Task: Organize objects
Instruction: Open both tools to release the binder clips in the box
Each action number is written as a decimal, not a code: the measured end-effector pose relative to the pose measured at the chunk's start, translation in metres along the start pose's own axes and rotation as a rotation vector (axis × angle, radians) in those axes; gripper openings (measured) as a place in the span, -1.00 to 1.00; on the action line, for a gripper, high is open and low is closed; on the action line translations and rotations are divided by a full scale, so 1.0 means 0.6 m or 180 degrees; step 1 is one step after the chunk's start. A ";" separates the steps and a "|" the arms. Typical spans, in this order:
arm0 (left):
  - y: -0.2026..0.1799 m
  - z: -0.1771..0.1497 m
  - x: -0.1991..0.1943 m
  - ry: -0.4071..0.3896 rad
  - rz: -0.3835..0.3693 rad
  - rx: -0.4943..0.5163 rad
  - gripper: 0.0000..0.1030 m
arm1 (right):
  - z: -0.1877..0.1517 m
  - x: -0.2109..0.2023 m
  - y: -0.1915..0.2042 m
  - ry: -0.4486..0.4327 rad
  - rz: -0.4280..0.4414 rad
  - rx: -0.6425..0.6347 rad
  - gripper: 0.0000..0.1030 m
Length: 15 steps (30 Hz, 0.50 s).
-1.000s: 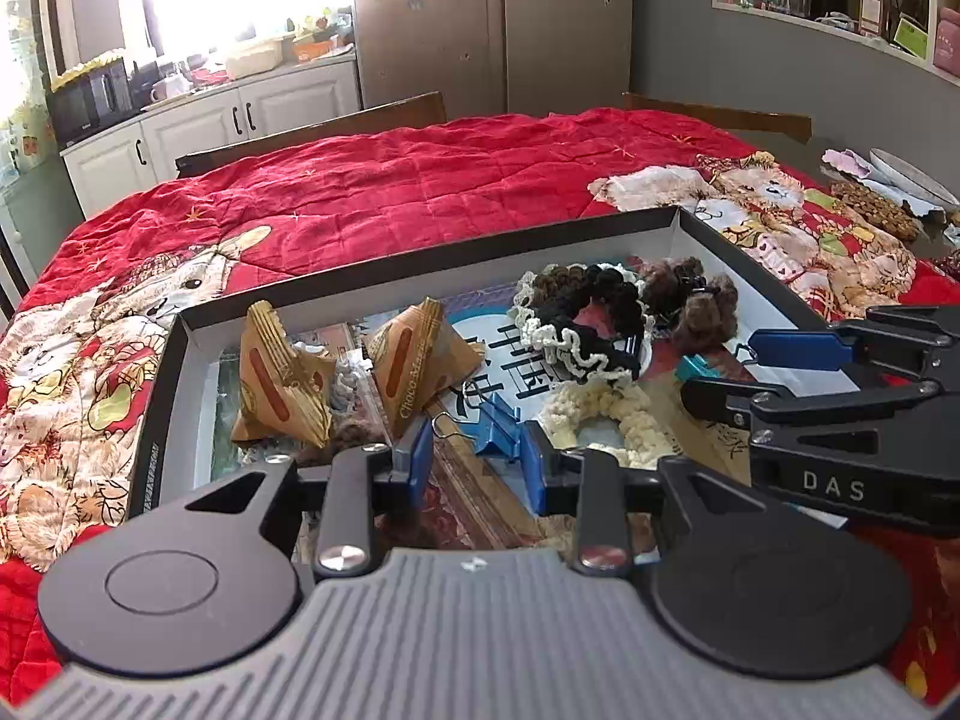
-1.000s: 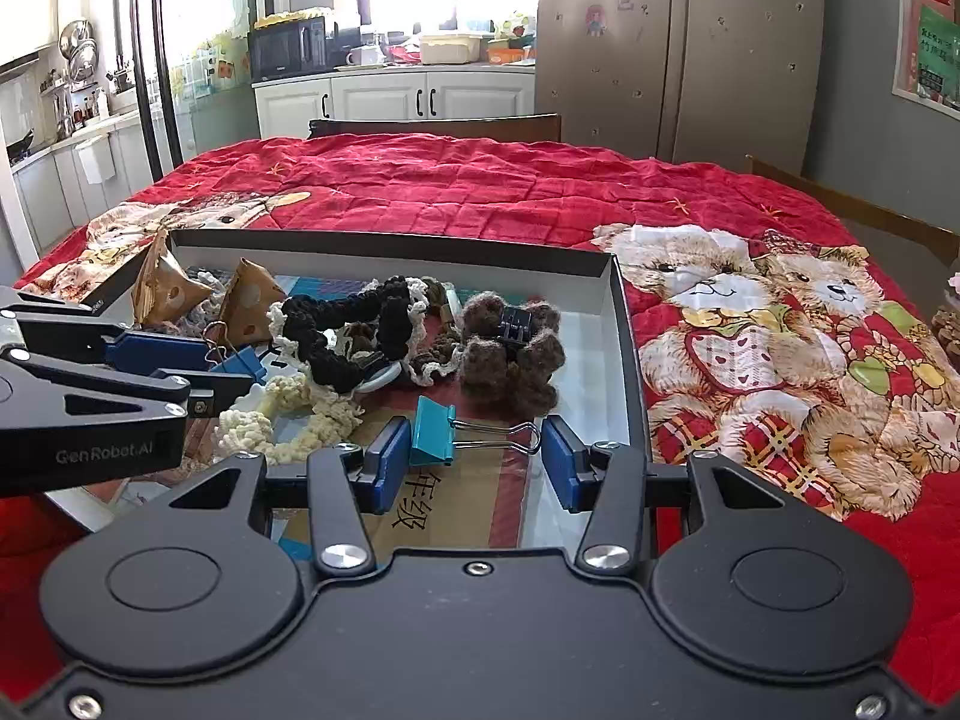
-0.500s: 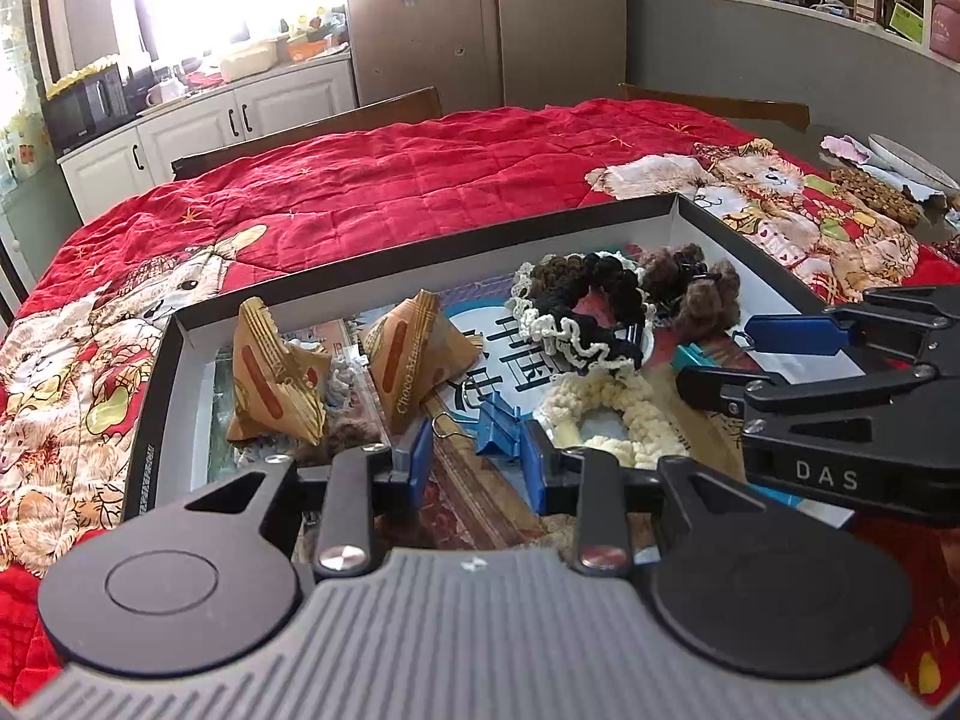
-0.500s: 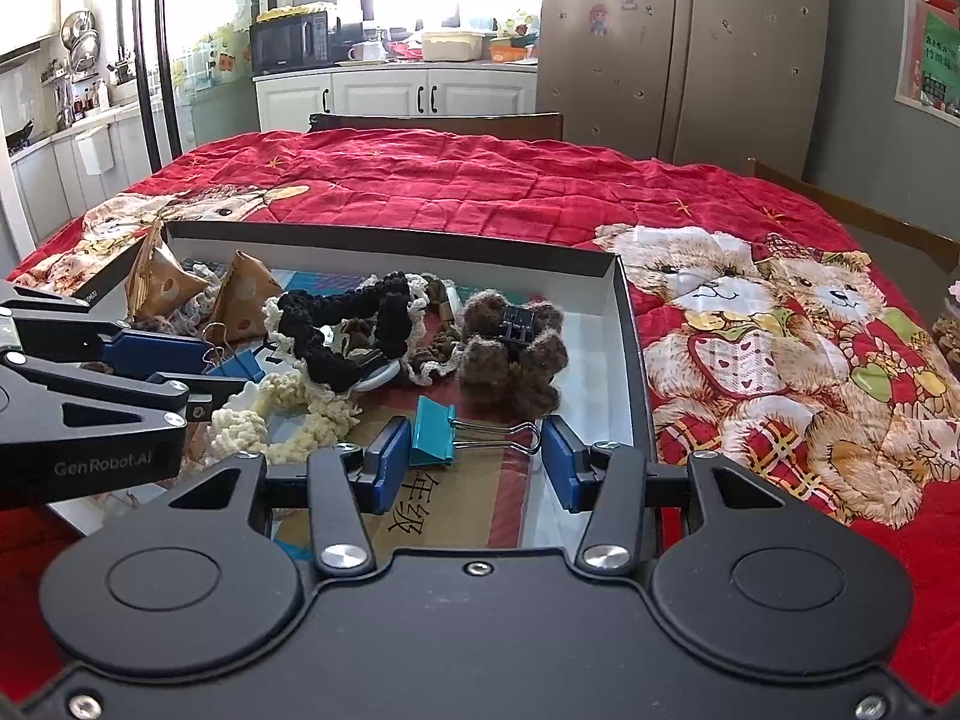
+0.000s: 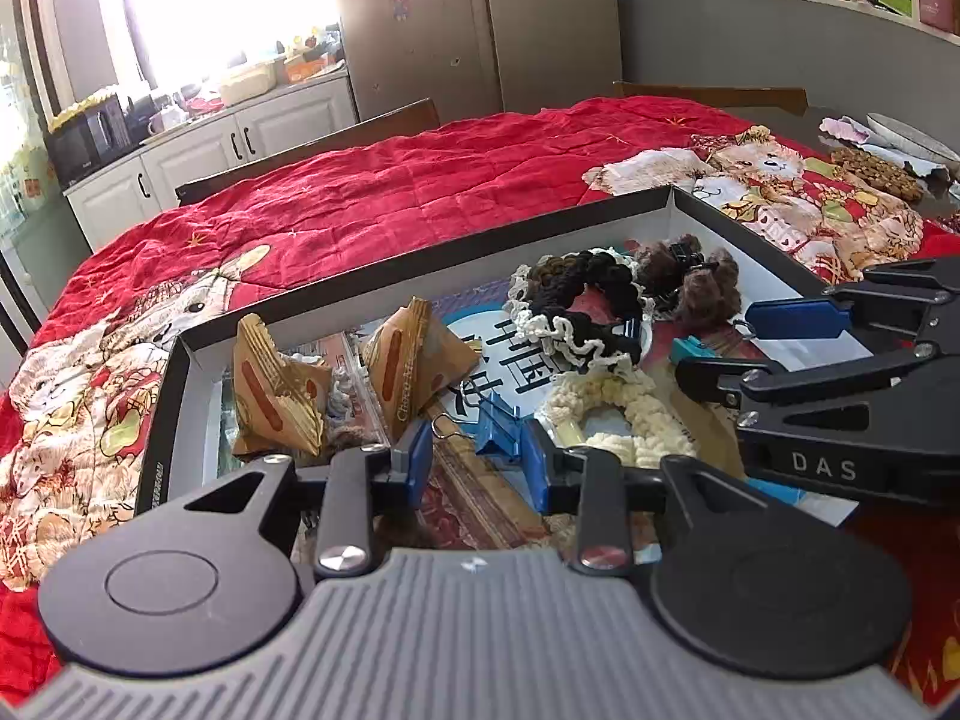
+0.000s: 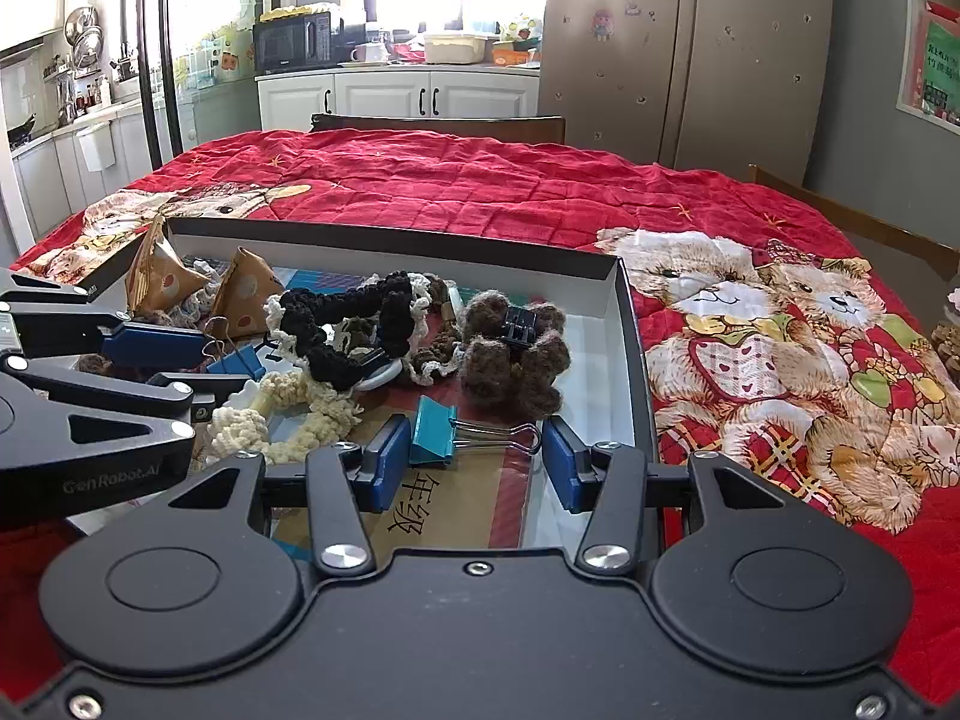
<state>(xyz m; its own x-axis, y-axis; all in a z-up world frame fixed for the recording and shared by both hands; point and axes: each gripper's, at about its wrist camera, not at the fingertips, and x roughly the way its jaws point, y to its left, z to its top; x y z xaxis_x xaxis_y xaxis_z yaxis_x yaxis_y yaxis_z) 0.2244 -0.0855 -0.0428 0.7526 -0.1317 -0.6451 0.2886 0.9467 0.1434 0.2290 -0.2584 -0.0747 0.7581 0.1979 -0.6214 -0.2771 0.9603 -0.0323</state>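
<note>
Shallow black-rimmed tray [image 5: 384,267] set on a red quilted cover [image 5: 420,180] printed with teddy bears; all positions are given relative to this tray. Inside it, at the left end, stand two brown pyramid-shaped snack packets [image 5: 276,384], [image 5: 408,369]. Toward the middle lies a black and cream scrunchie [image 5: 594,315], with a brown fuzzy scrunchie [image 6: 516,360] beyond it near the right wall, a small black clip sitting on top of it. A pale yellow chenille scrunchie [image 5: 624,414] lies nearer the front edge. The left gripper [image 5: 480,459] hangs over the tray's front left part; its jaws have just been opening and stand a little apart, with a dark blue binder clip [image 5: 501,429] lying just ahead of them, close to the right-hand pad; whether that pad touches the clip cannot be told. The right gripper [image 6: 474,465] hangs over the front right part with its jaws apart around a teal binder clip [image 6: 432,432]; the clip's body lies against the left-hand pad and its wire handles [image 6: 498,438] reach toward the right-hand pad, so the clip spans the gap, though a firm grip cannot be confirmed. Printed sheets bearing Chinese characters line the tray floor. Kitchen cabinets [image 6: 396,99] and a refrigerator [image 6: 684,48] stand behind.
</note>
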 end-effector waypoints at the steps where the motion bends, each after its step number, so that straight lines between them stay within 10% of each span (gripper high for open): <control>1: -0.001 0.000 -0.001 -0.0004 0.0004 0.0008 -0.24 | 0.000 0.000 0.000 0.0000 -0.0001 -0.0004 -0.10; 15: -0.001 0.002 -0.013 -0.0069 0.0018 0.0034 0.12 | 0.000 -0.002 0.000 -0.0013 0.0004 0.0009 -0.01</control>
<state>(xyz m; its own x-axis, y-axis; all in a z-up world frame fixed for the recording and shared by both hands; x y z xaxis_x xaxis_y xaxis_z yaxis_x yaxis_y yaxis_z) 0.2190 -0.0857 -0.0373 0.7669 -0.1327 -0.6279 0.2904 0.9442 0.1551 0.2279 -0.2587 -0.0740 0.7602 0.1998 -0.6182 -0.2764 0.9606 -0.0294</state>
